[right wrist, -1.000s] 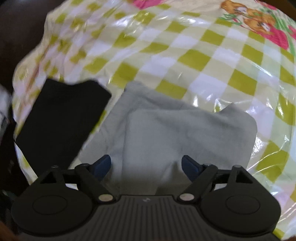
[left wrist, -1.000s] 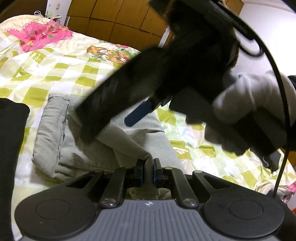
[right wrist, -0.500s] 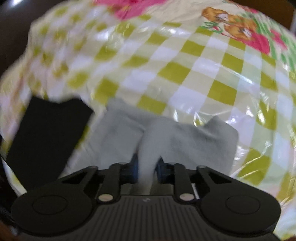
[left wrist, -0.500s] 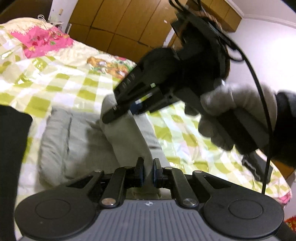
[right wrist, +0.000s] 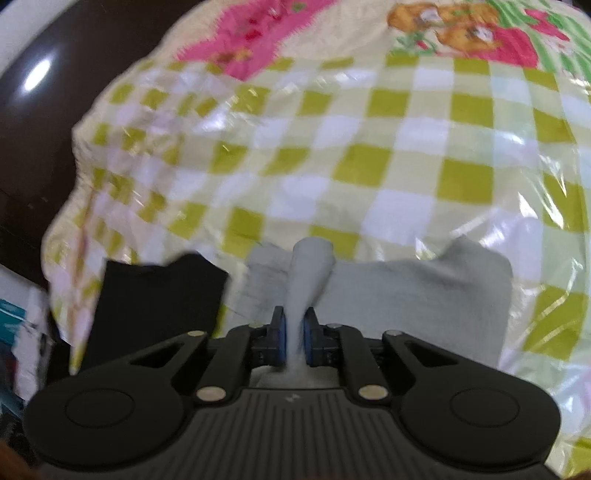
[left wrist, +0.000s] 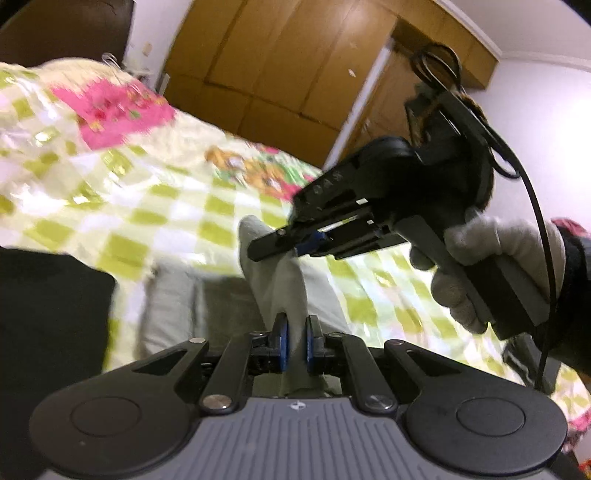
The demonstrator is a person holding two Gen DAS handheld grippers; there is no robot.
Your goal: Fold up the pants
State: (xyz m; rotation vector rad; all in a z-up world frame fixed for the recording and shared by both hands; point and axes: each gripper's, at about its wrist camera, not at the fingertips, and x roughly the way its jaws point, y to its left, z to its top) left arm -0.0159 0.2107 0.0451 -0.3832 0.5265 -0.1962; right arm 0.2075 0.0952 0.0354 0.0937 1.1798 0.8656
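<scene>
Checkered bedspread [right wrist: 406, 173], wooden wardrobe [left wrist: 288, 62], grey pants [right wrist: 424, 291], black garment [right wrist: 155, 295]

Colours on the bed: mostly lime checks and pale grey

The bedspread [right wrist: 406, 155] is done in a lime-green, white and cream checkerboard, with a hot-pink patch [left wrist: 110, 110] and a cartoon print [right wrist: 461, 29] in orange-brown, red and green stripes near the far end. The pants [right wrist: 424, 291] are seen as plain light grey, no pattern, a bit greenish in the left view [left wrist: 280, 280]. A solid black cloth [right wrist: 155, 306] is laid beside them. Both grippers, the left gripper [left wrist: 294, 345] and the right gripper [right wrist: 294, 341], are matte black with blue pads [left wrist: 282, 343]. The glove [left wrist: 491, 266] is off-white, the wardrobe [left wrist: 288, 62] is honey-brown wood, and the wall [left wrist: 546, 110] is pale lilac.
</scene>
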